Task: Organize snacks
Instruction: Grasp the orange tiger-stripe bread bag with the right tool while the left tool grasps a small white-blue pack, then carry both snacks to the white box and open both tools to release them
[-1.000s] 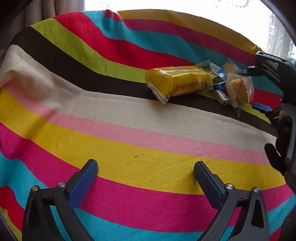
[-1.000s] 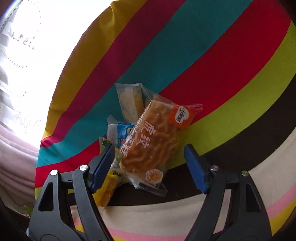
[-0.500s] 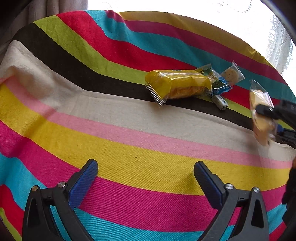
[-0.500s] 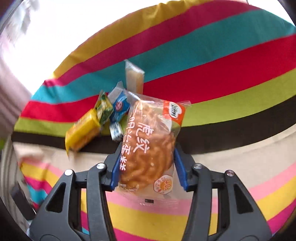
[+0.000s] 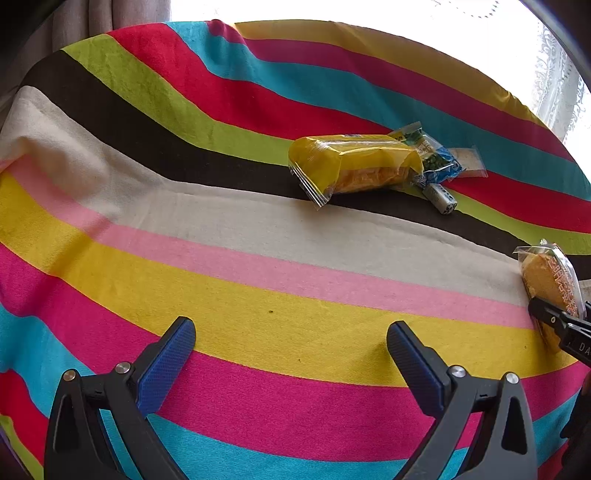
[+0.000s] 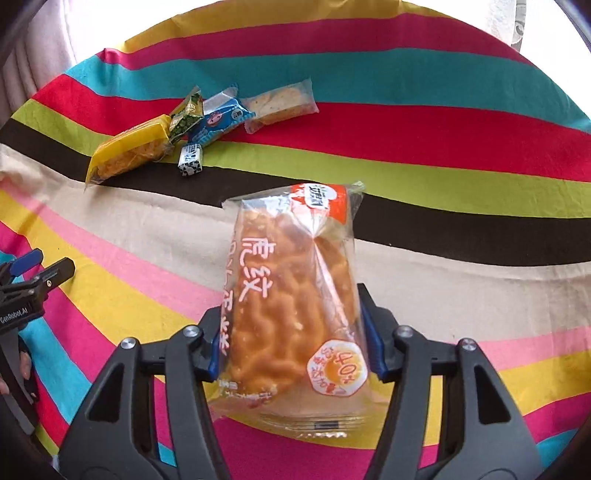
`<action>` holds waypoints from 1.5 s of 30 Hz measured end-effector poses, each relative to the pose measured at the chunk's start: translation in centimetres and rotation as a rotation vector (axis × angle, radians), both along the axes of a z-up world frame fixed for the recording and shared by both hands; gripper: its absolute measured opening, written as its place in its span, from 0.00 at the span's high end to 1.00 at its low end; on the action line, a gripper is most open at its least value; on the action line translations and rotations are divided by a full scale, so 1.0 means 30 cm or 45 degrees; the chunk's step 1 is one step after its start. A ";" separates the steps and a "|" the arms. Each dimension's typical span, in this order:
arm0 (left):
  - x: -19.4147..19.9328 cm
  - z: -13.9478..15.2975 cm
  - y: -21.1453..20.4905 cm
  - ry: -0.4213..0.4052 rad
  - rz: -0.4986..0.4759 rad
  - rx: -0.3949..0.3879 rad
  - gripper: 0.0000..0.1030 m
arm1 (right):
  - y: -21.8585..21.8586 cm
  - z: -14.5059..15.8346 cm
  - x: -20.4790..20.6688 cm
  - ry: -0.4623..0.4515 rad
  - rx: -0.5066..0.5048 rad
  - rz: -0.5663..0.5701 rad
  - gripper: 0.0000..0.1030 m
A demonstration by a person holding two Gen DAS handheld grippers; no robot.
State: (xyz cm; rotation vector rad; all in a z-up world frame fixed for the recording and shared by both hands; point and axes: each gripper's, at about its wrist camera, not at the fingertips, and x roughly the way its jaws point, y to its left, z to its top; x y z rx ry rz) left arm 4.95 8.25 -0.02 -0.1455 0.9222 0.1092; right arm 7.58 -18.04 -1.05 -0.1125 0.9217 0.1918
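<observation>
A clear packet of orange tiger-stripe cake (image 6: 291, 280) sits between the pads of my right gripper (image 6: 291, 343), which press its sides; the jaws are opening slightly. From the left wrist view the same cake packet (image 5: 550, 280) shows at the far right edge, over the cream and pink stripes. The other snacks lie in a pile further back: a yellow packet (image 5: 354, 166), a green one (image 5: 417, 140), a blue one (image 5: 443, 166), a small white candy (image 5: 441, 197) and a clear cracker packet (image 6: 280, 103). My left gripper (image 5: 288, 332) is open over the yellow stripe, holding nothing.
A striped cloth (image 5: 221, 258) covers the whole table. A curtain (image 5: 110, 14) hangs behind its far left edge and bright lace-curtained windows stand behind the far right. A gloved hand shows at the left edge of the right wrist view.
My right gripper went from open around the cake packet in the pile to shut on it, carried it away toward the near side and rolled upright. The left gripper stayed still.
</observation>
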 end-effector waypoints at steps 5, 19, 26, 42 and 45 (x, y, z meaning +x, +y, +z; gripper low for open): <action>0.009 -0.003 -0.014 0.018 0.000 0.030 0.00 | -0.040 -0.002 -0.039 -0.061 0.069 0.026 0.50; 0.296 0.033 -0.378 0.086 -0.082 0.002 0.03 | -0.067 -0.001 -0.041 -0.054 0.137 -0.008 0.51; 0.494 0.052 -0.448 0.021 -0.042 0.056 0.34 | -0.060 -0.003 -0.044 -0.052 0.143 -0.026 0.50; 0.000 0.067 -0.335 -0.096 -0.327 -0.012 0.80 | -0.079 0.002 -0.048 -0.051 0.197 -0.032 0.50; -0.023 0.079 -0.364 -0.086 -0.323 0.003 0.80 | -0.072 0.002 -0.045 -0.051 0.178 -0.032 0.50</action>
